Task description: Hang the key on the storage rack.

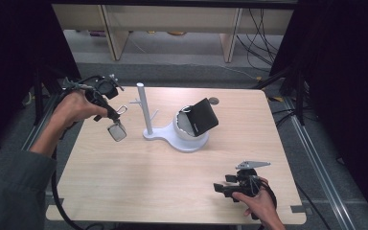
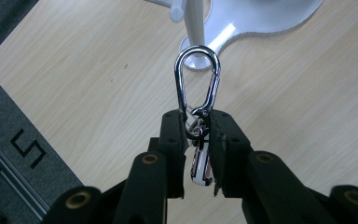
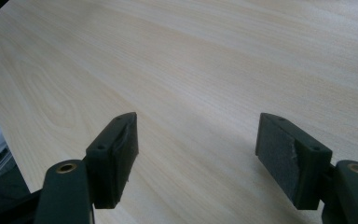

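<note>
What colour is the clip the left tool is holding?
Shiny silver metal. The carabiner clip shows best in the left gripper view, pinched in the left tool.

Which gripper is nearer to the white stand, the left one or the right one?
Left. The left gripper, holding a carabiner, is just beside the white stand; the right gripper rests far off near the table's front edge.

Setting: a lab recording bay, not a home. My wooden table [image 1: 172,177] is the landmark. Left and right of it, metal rails [image 1: 316,153] run along grey floor [image 1: 172,72]. Black curtains [image 1: 345,72] close both sides. Beyond its far edge, pale bench legs [image 1: 117,36] and loose cables [image 1: 261,38]. On it, a white display stand [image 1: 172,136] holding a black wallet [image 1: 202,116].
</note>
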Tool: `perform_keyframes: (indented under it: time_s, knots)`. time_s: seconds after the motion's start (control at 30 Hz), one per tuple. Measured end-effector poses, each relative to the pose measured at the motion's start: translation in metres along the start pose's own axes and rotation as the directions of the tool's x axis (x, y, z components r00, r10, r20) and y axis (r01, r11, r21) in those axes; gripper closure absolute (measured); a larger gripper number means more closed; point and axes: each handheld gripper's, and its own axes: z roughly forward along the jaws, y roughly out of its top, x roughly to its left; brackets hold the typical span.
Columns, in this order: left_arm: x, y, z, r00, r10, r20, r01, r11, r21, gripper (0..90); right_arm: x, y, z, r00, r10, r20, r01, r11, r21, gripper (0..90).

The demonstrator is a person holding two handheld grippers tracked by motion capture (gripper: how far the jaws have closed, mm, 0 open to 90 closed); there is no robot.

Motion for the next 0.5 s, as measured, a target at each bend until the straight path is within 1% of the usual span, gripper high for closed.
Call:
perform_keyframes:
  time_s: [0.07, 0.1, 0.13, 0.2, 0.3, 0.37, 0.4, 0.5]
  knots:
    - [0.001, 0.001, 0.0, 1.0, -0.002, -0.002, 0.002, 1.0, -0.006, 75.1, 0.0, 0.0, 0.0, 1.0, -0.005, 0.001, 0.005, 1.0, -0.002, 30.5]
    - [0.0, 0.002, 0.0, 0.9998, -0.022, 0.003, 0.022, 0.9997, -0.013, 75.1, 0.0, 0.0, 0.0, 1.0, -0.005, 0.001, 0.005, 1.0, -0.002, 30.5]
    - [0.002, 0.004, -0.001, 0.9998, -0.018, -0.004, 0.018, 0.9998, -0.005, 75.1, 0.0, 0.0, 0.0, 1.0, -0.006, 0.003, 0.006, 1.0, 0.001, 30.5]
    - [0.003, 0.007, -0.001, 0.9998, -0.019, -0.003, 0.019, 0.9998, -0.003, 75.1, 0.0, 0.0, 0.0, 1.0, -0.007, 0.006, 0.007, 1.0, 0.002, 30.5]
    - [0.004, 0.01, -0.001, 0.9998, -0.018, -0.011, 0.017, 0.9998, -0.013, 75.1, 0.0, 0.0, 0.0, 0.9999, -0.008, 0.01, 0.008, 1.0, 0.004, 30.5]
    - [0.002, 0.014, 0.002, 0.9992, -0.04, -0.007, 0.04, 0.9989, -0.026, 75.1, 0.0, 0.0, 0.0, 1.0, -0.007, 0.004, 0.007, 1.0, 0.002, 30.5]
    - [0.003, 0.016, 0.003, 0.9995, -0.032, -0.003, 0.032, 0.9992, -0.022, 75.1, 0.0, 0.0, 0.0, 1.0, -0.007, 0.004, 0.007, 1.0, 0.001, 30.5]
    - [0.002, 0.019, 0.006, 0.9993, -0.037, -0.007, 0.037, 0.9991, -0.021, 75.1, 0.0, 0.0, 0.001, 0.9999, -0.008, 0.007, 0.008, 1.0, 0.006, 30.5]
